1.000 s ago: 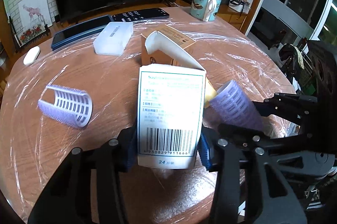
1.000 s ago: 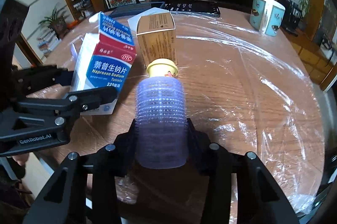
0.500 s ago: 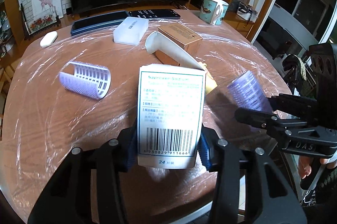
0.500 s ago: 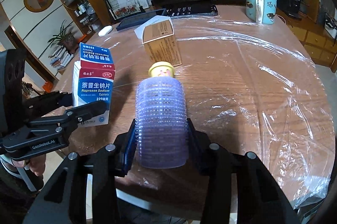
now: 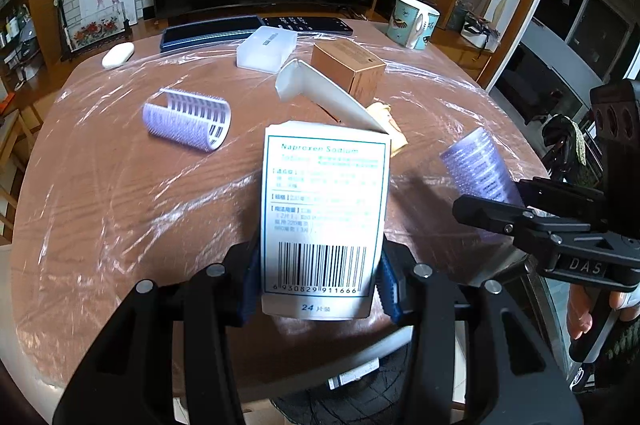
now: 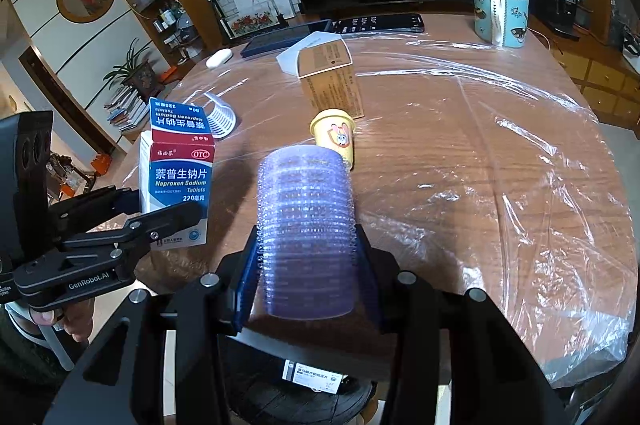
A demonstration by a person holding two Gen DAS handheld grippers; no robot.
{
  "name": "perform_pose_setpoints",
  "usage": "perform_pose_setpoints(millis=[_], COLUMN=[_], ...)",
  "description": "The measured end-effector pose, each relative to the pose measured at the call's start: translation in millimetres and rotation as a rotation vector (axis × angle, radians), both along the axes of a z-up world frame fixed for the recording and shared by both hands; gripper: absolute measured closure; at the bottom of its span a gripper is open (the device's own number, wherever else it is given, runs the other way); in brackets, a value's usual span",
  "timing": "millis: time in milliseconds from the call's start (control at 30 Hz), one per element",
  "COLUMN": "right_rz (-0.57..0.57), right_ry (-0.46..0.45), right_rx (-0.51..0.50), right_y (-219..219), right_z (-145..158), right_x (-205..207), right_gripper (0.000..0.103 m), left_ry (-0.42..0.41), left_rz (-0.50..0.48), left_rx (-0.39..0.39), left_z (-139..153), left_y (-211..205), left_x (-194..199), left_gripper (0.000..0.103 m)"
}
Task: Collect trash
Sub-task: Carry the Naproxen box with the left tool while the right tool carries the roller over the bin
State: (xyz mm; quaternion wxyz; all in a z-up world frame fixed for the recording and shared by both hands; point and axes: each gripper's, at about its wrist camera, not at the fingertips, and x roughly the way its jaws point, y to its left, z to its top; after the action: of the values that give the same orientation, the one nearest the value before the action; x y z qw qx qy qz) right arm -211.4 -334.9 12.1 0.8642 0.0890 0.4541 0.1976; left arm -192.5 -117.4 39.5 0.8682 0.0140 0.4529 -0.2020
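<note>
Your left gripper (image 5: 320, 281) clamps the white, barcoded medicine box (image 5: 324, 209), its long axis pointing away, flap open; your right gripper (image 6: 306, 273) clasps a ribbed purple roller (image 6: 306, 229).

A: How do the left tongs (image 5: 320, 281) stand?

B: They point forward and downward. The two blue pads (image 5: 387, 289) press on both sides of the medicine box (image 5: 322, 209), so the jaws are closed on it, and the box stands upright between them.

A: And the right tongs (image 6: 306, 277)?

B: They also point downward. Their jaws are closed on the purple hair roller (image 6: 306, 229), one pad on each side. A hand (image 5: 592, 309) holds the handle of the right tongs, and fingers (image 6: 60, 321) hold the left handle.
</note>
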Motion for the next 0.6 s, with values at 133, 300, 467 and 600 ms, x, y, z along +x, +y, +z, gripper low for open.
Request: perform_pose_setpoints(millis=[133,300,467,600], right_rz=[0.008,0.019,0.029,0.037], right_ry=[-0.003,-0.01,-0.017,-0.018], right_rx=[0.008,0.011,0.01,0.009], right_y=[-3,2,5,5], right_z=[2,8,13,15], right_x=[-10,-22,-35,-43], right_gripper=[0.06,0.06,0.06,0.06], left_ry=[-0.003,-0.002,-0.002,-0.004], left_rz=[0.002,0.01,0.014,0.01], left_rx=[0.003,-0.002,-0.005,-0.005], left_z=[2,4,6,7], left_y=[2,6,8,7], left_x=[-12,-24,-35,-44], left_gripper=[0.055,0.055,0.055,0.055])
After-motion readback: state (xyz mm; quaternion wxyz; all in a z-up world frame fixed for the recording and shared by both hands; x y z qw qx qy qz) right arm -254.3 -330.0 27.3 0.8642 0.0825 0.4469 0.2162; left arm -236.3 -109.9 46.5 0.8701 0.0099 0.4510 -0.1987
